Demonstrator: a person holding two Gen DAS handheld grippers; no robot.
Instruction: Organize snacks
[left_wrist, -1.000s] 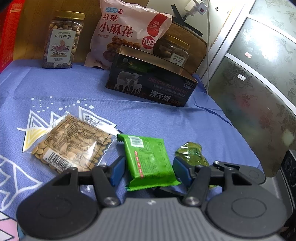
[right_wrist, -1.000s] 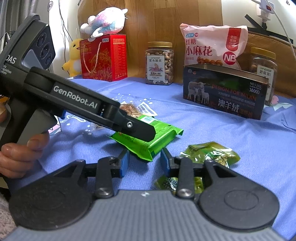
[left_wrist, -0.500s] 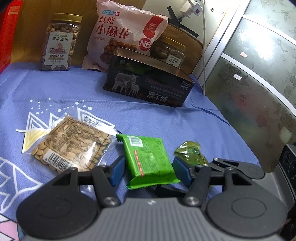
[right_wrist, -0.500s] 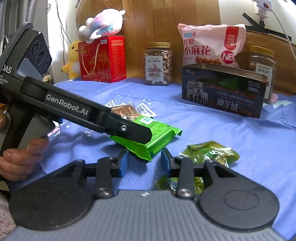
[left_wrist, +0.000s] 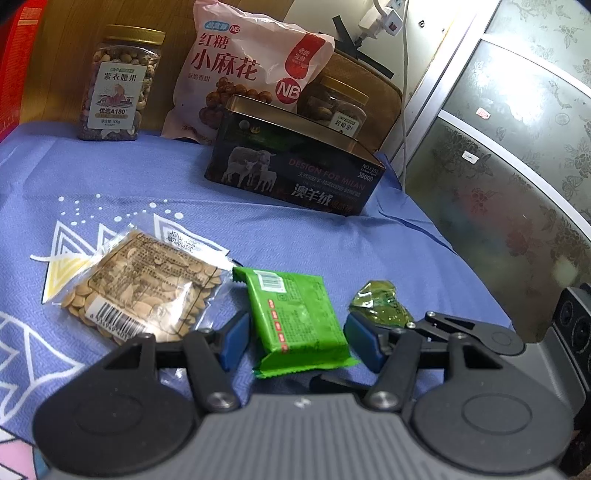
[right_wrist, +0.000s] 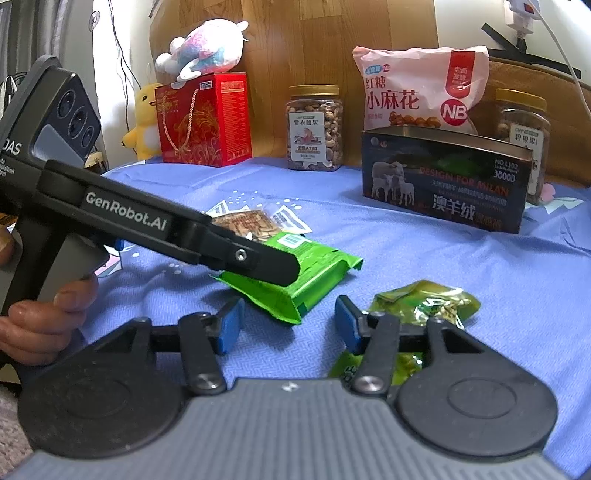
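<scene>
Compared with one second ago, almost no change: left gripper (left_wrist: 293, 341) still wide apart around the green packet (left_wrist: 295, 314), only the view tilted a little, so the far snacks sit lower in the picture. Right gripper (right_wrist: 288, 325) now opened wider than before, nothing between its pads.

Green packet flat on the blue cloth (left_wrist: 147, 192), between the blue pads (left_wrist: 232, 341) of the left gripper, apart from both as far as visible. Long axis running along the fingers, away from the gripper; barcode end pointing far and slightly left, crimped near end close to the gripper body.

Left of the left gripper, touching the packet's far corner: clear seed bag (left_wrist: 144, 291). Just past the right pad: small green candy wrapper (left_wrist: 382, 304). In the right wrist view, same wrapper (right_wrist: 424, 302) beside and partly behind the right finger, perhaps a second one under it, hidden too much to tell.

Far ahead: dark tin box (left_wrist: 295, 173), pink bag (left_wrist: 251, 74), nut jar (left_wrist: 118, 85).
</scene>
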